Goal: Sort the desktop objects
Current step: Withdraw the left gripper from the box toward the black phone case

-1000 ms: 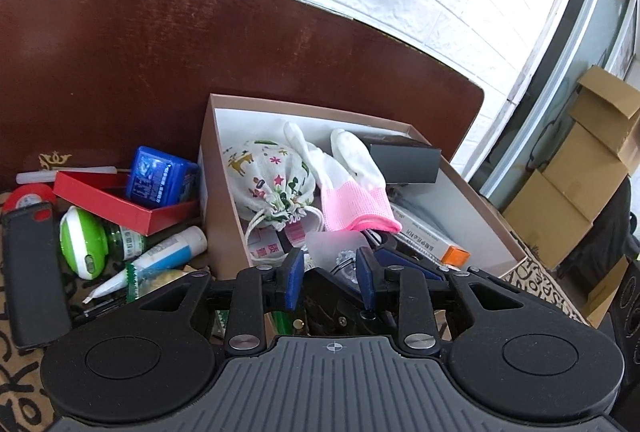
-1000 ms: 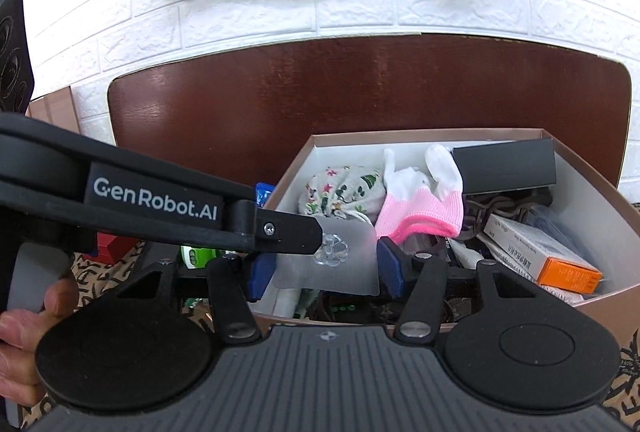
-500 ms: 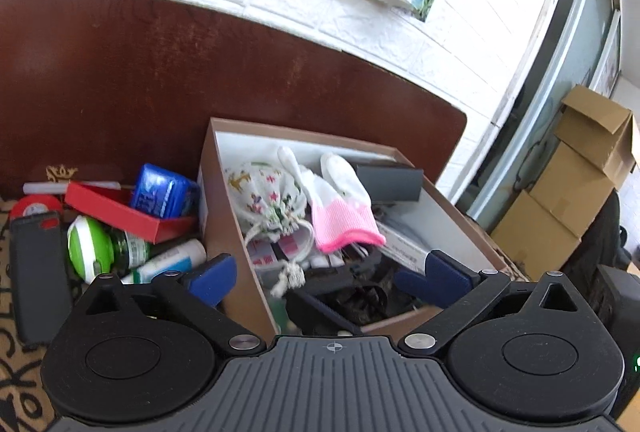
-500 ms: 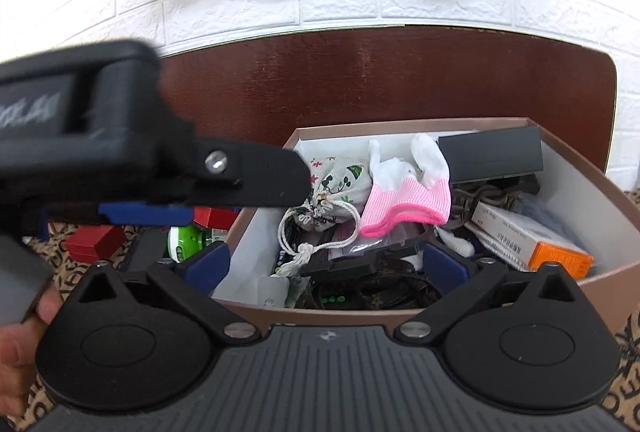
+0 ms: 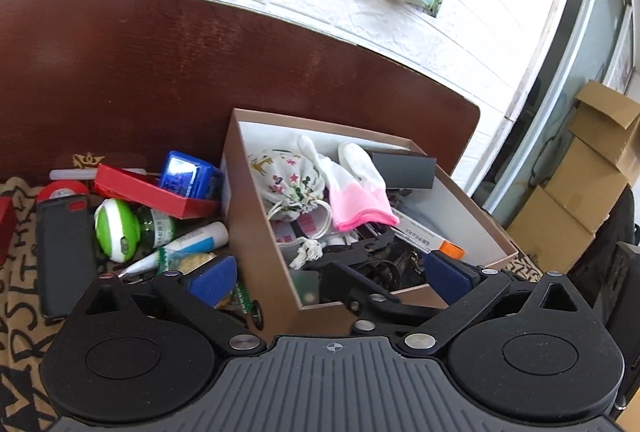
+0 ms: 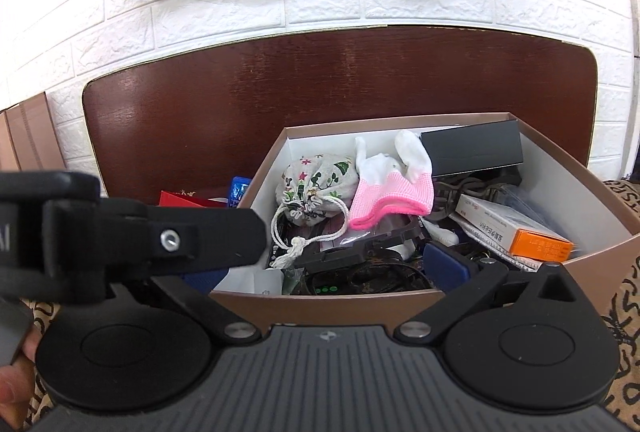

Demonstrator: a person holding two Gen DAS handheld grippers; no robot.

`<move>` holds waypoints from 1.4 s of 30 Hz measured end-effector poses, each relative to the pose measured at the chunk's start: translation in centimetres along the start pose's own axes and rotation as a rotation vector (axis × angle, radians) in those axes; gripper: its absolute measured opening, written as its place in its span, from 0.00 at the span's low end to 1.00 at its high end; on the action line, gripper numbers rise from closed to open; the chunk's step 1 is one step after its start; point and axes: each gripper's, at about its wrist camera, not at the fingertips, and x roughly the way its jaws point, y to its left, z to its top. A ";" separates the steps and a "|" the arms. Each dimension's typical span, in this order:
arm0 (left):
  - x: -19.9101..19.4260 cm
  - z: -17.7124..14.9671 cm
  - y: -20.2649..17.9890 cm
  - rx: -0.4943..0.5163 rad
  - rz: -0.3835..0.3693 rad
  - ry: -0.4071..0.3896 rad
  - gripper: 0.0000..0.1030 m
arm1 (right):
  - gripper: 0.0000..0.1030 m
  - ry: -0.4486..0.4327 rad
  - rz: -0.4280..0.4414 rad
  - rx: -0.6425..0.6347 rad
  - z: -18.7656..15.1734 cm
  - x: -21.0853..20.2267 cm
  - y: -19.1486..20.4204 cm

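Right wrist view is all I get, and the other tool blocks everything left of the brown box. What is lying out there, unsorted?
Observer: A black phone case lies flat on the patterned cloth, left of the box.
Operator: Anything nearer the box wall?
Observer: A white tube lies there, beside a green-and-white round gadget.
Operator: Is the left tool carrying something?
Observer: No. The left tool has just been opening; it stands wide across the box's near corner, gripping nothing.
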 end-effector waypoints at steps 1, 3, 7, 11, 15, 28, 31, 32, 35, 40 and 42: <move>-0.1 0.0 0.1 -0.003 0.002 0.003 1.00 | 1.00 -0.001 0.000 0.002 0.0 -0.1 0.0; -0.4 -0.1 0.2 -0.005 0.005 0.016 1.00 | 1.00 -0.002 -0.001 0.001 0.0 -0.3 0.1; -1.0 -0.3 0.3 -0.016 0.011 0.024 1.00 | 1.00 0.007 0.006 -0.005 0.1 -0.8 0.4; -1.9 -0.3 0.4 -0.030 0.008 0.026 1.00 | 1.00 0.003 0.008 -0.024 0.2 -1.5 1.0; -3.1 -0.5 0.8 -0.045 0.008 0.013 1.00 | 1.00 0.000 0.014 -0.034 0.2 -2.3 1.6; -8.1 -2.9 3.2 -0.078 0.038 -0.014 1.00 | 1.00 0.000 0.105 -0.137 -0.7 -4.8 6.6; -9.3 -3.5 4.1 -0.090 0.049 -0.022 1.00 | 1.00 0.001 0.133 -0.155 -1.1 -5.1 8.0; -9.7 -3.7 4.5 -0.094 0.050 -0.023 1.00 | 1.00 0.003 0.143 -0.158 -1.3 -5.2 8.4; -10.8 -4.3 5.6 -0.110 0.060 -0.024 1.00 | 1.00 0.014 0.174 -0.177 -1.7 -5.4 9.9; -12.3 -5.2 7.7 -0.142 0.081 -0.032 1.00 | 1.00 0.026 0.208 -0.223 -2.4 -5.3 12.5; -12.6 -5.5 8.6 -0.147 0.090 -0.038 1.00 | 1.00 0.024 0.220 -0.237 -2.7 -5.2 13.4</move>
